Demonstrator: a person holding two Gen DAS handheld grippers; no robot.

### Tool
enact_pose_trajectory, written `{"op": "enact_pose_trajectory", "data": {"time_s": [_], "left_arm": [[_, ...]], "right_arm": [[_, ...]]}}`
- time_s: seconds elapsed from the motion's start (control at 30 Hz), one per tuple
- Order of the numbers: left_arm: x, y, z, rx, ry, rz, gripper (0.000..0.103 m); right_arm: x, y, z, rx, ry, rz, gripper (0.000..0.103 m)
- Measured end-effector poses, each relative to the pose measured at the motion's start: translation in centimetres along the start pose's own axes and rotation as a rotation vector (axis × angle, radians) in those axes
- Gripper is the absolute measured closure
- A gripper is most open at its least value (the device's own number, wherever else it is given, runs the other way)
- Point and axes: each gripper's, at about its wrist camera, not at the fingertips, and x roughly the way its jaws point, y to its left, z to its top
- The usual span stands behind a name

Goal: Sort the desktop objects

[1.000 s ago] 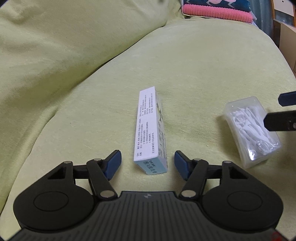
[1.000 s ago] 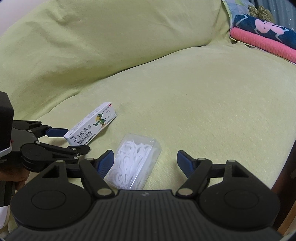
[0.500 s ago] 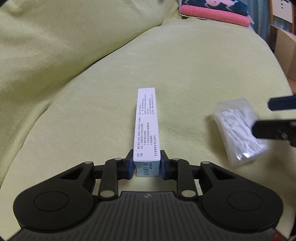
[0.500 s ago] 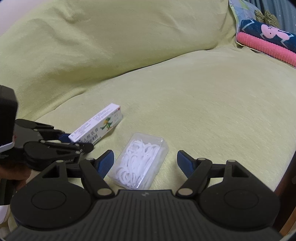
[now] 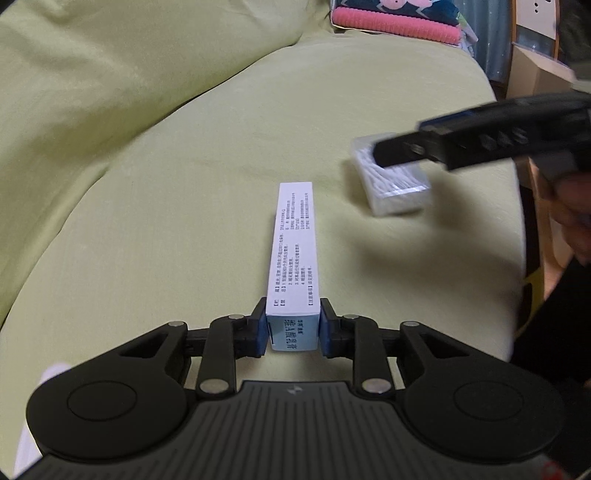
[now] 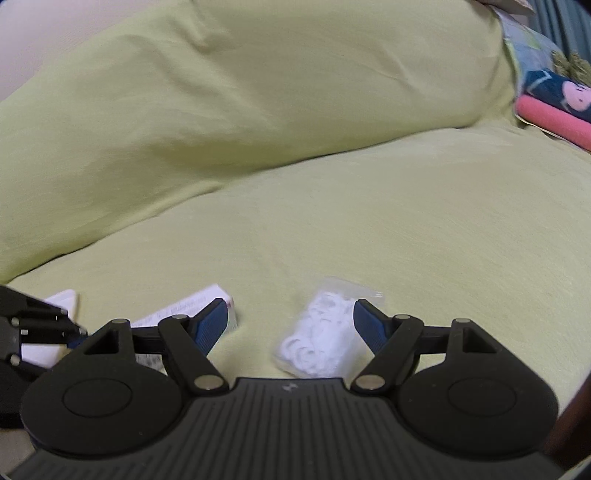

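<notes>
A long white ointment box (image 5: 293,251) with small print points away from me over the green sofa seat. My left gripper (image 5: 293,325) is shut on its near end, blue pads pressed to both sides. A clear plastic case of white floss picks (image 5: 393,181) lies to the right on the seat. In the right wrist view this floss pick case (image 6: 325,332) sits between the spread fingers of my right gripper (image 6: 290,317), which is open and touches nothing. The ointment box (image 6: 192,306) and left gripper (image 6: 33,328) show at the lower left there.
The green sofa seat (image 5: 184,221) meets a tall back cushion (image 5: 110,74) on the left. Folded pink and dark blue cloths (image 5: 395,18) lie at the far end. A cardboard box (image 5: 535,74) stands beyond the right edge. A hand (image 5: 572,214) holds the right gripper.
My left gripper closed on the ointment box and lifted it off the seat. The right gripper swung up and over the floss pick case, still open.
</notes>
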Motion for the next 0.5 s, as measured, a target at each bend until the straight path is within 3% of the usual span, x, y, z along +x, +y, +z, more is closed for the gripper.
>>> {"op": "enact_pose_trajectory", "data": {"time_s": [0.27, 0.5], "left_arm": [[-2.0, -4.1, -1.6, 0.071, 0.004, 0.051, 0.073], [-2.6, -5.1, -1.6, 0.039, -0.011, 0.037, 0.072]], "right_arm": [[-0.6, 1.8, -0.4, 0.172, 0.156, 0.151, 0.029], [1.1, 2.2, -0.5, 0.325, 0.317, 0.16, 0.031]]}}
